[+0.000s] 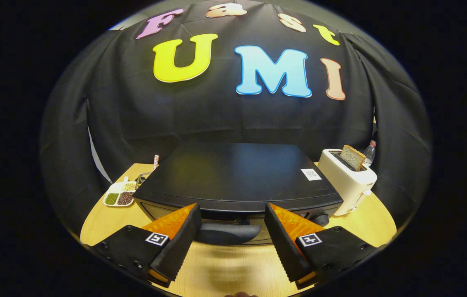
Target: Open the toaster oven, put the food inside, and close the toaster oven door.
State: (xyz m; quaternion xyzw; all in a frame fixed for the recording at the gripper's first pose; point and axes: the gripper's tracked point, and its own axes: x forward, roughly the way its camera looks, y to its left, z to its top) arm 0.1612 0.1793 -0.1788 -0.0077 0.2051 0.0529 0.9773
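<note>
A black toaster oven stands on the wooden table, seen from above its flat top. Its door is closed, and the dark curved door handle sticks out at the front. My gripper is open, its two fingers spread wide on either side of the handle and slightly above it. Neither finger touches the handle. Nothing is held between them. To the left of the oven lies a small white divided dish with green, brown and pale foods in its compartments.
A white pop-up toaster with a slice of bread in its slot stands right of the oven. Behind the toaster is a plastic bottle. A dark utensil with a checked handle lies behind the dish. Black cloth walls close off the table.
</note>
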